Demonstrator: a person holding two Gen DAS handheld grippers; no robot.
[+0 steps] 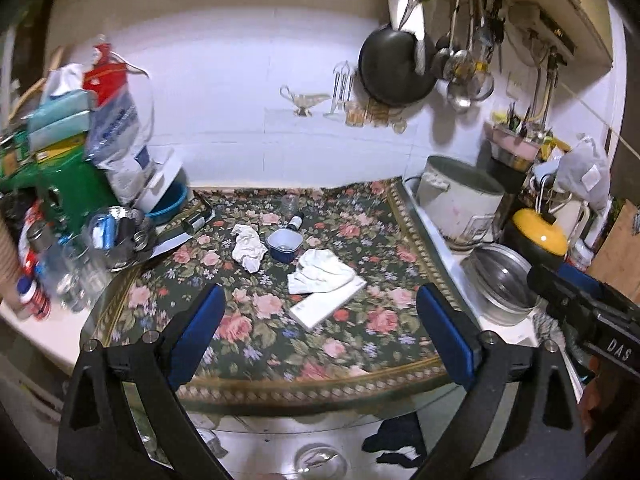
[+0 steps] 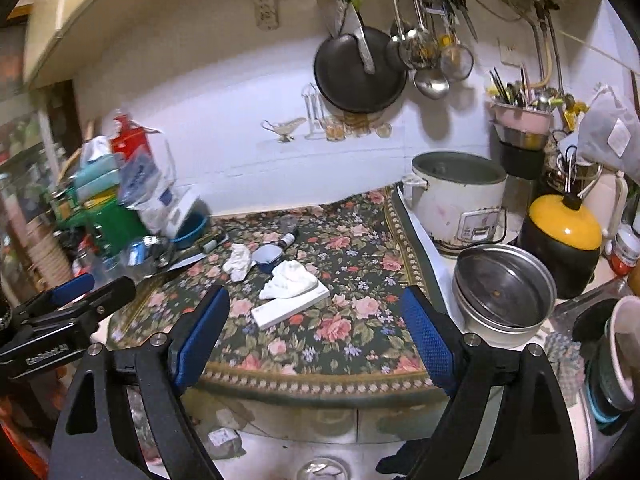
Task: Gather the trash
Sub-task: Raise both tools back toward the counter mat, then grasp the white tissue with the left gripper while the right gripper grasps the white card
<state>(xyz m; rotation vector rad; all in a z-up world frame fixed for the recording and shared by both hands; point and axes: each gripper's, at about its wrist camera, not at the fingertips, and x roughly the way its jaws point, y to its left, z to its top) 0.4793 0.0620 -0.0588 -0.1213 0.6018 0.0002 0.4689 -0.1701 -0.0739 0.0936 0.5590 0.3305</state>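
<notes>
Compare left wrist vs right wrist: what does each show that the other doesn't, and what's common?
Left wrist only: the right gripper entering from the right edge, and its own open left gripper up close.

Right wrist only: the left gripper at the left edge, stacked dishes at the far right, its own open jaws.

Both: floral tablecloth, crumpled tissue, blue cup, white cloth lying on a flat white box, hanging black pan, white cooker pot, steel bowls.
</notes>
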